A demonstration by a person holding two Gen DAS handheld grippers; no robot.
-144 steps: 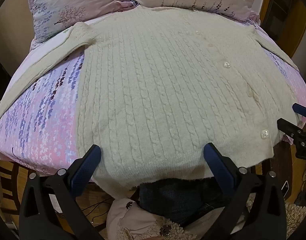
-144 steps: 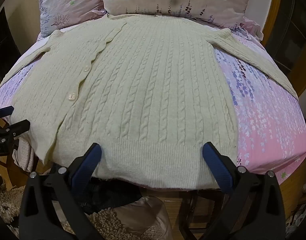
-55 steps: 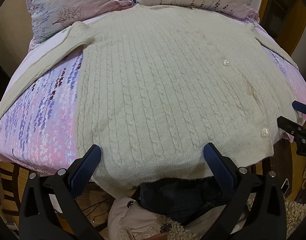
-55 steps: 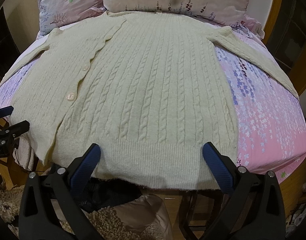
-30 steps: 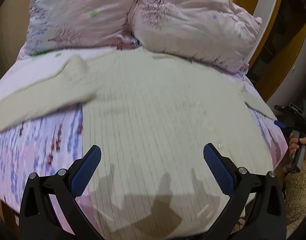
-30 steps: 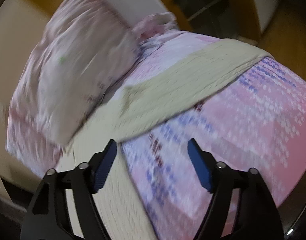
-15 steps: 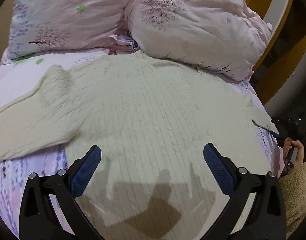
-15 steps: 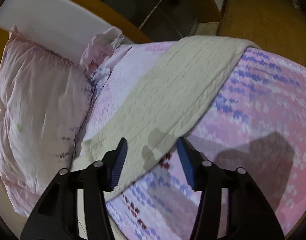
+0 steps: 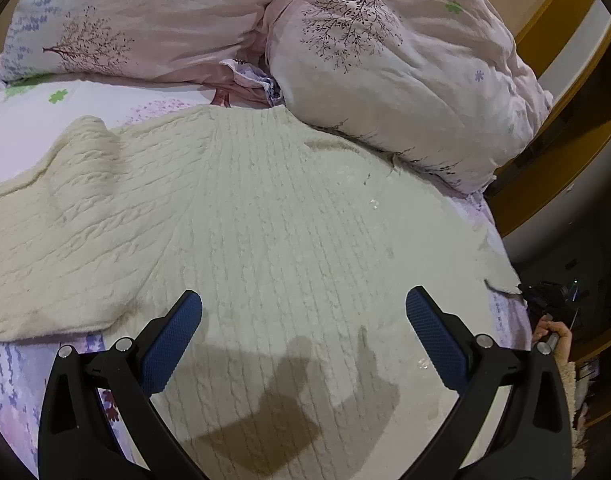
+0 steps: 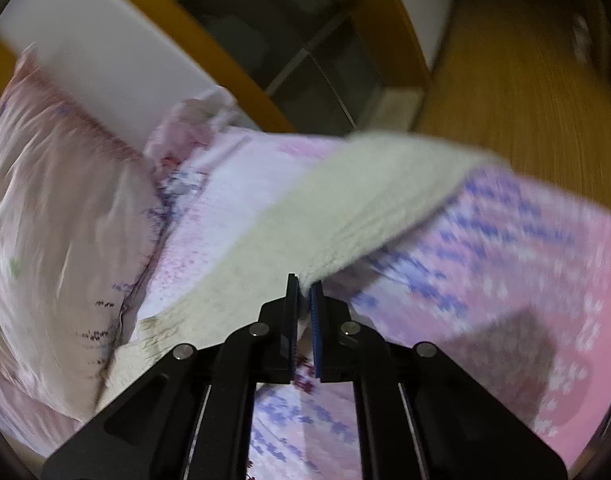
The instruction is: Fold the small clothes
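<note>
A cream cable-knit cardigan [image 9: 265,220] lies flat on the bed, its collar toward the pillows. Its left sleeve [image 9: 65,240] stretches out to the left. My left gripper [image 9: 303,300] hovers open over the upper body of the cardigan, with nothing between its blue pads. In the right wrist view the other sleeve [image 10: 365,208] runs across the pink flowered sheet to the bed's edge. My right gripper [image 10: 304,284] is shut on the near edge of that sleeve. The same gripper shows small at the left wrist view's right edge, held by a hand [image 9: 553,332].
Two pink pillows [image 9: 105,20] [image 9: 385,60] lie just beyond the collar. A wooden-framed white headboard [image 10: 85,48] stands behind them. Wooden floor [image 10: 505,60] lies past the bed's right edge. The pink flowered sheet [image 10: 505,280] is bare beside the sleeve.
My right gripper's jaws have closed onto the sleeve's edge. My left gripper has moved up the cardigan toward the pillows and stayed open.
</note>
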